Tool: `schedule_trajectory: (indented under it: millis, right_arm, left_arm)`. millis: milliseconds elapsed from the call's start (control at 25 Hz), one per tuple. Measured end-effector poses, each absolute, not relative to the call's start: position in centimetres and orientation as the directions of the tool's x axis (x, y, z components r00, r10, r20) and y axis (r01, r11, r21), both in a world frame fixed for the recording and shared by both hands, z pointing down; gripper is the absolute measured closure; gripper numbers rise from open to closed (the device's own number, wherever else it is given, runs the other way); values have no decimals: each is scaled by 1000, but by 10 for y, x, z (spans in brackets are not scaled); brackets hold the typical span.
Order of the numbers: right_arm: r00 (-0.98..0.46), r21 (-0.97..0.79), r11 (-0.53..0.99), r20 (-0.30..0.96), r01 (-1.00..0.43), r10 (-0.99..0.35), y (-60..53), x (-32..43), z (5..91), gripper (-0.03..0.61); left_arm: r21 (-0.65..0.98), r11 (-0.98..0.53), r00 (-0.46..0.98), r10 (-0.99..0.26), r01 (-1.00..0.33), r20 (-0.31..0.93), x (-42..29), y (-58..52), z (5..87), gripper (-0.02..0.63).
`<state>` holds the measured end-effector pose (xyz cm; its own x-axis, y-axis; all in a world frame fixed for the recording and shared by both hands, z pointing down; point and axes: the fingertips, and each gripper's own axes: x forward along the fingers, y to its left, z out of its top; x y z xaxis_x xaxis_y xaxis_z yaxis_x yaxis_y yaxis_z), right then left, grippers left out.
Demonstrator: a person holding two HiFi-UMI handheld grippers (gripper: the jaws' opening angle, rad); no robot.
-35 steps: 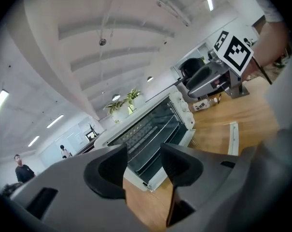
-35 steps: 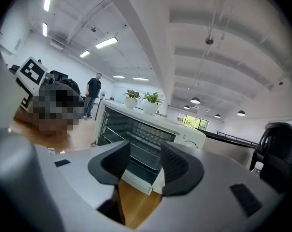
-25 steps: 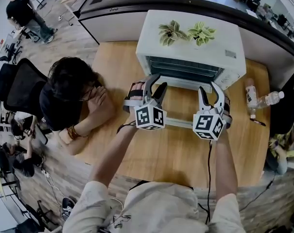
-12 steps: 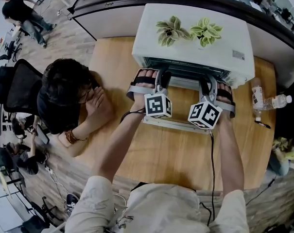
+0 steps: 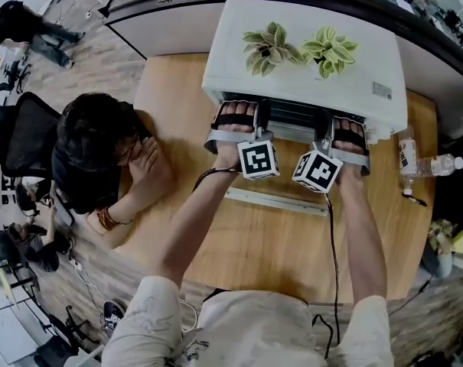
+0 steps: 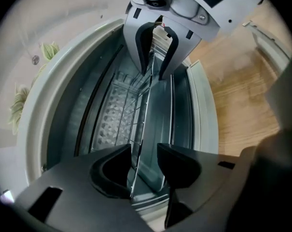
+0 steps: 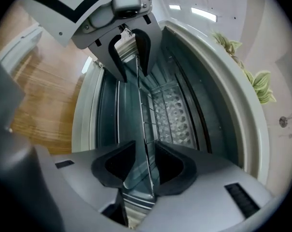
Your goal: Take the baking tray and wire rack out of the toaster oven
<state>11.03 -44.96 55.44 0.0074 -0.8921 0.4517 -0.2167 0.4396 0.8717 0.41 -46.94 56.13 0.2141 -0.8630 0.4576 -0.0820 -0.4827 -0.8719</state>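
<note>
Both grippers had advanced from above the table (image 5: 262,254) to the mouth of the toaster oven (image 5: 292,90), whose door (image 5: 275,201) lay dropped flat toward the person.

At left, the left gripper (image 6: 145,153) straddled the front edge of the wire rack (image 6: 142,108). Its jaws, which had just been closing, stood partly apart, with the wire near one pad and clear of the other, so nothing was gripped. At right, the right gripper (image 7: 145,151) straddled the same edge. Its jaws had also just been closing and stood narrower, but a gap remained.

The rack sat level on its rails inside the oven. Its long front bar ran left to right across the opening, from one gripper to the other. A smooth grey sheet just below it may have been the baking tray, though this could not be told for certain.

Doing the step well would likely mean pinching both sides together, then drawing the rack straight back and level so neither side jammed in its rails.
</note>
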Motion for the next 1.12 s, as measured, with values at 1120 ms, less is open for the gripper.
schedule_trajectory:
  millis: [1120]
  right_arm:
    - [42, 933, 322, 332, -158, -942, -467, 105, 555, 512]
  left_arm:
    - [-900, -424, 220, -892, -104, 395, 9, -480, 552, 554]
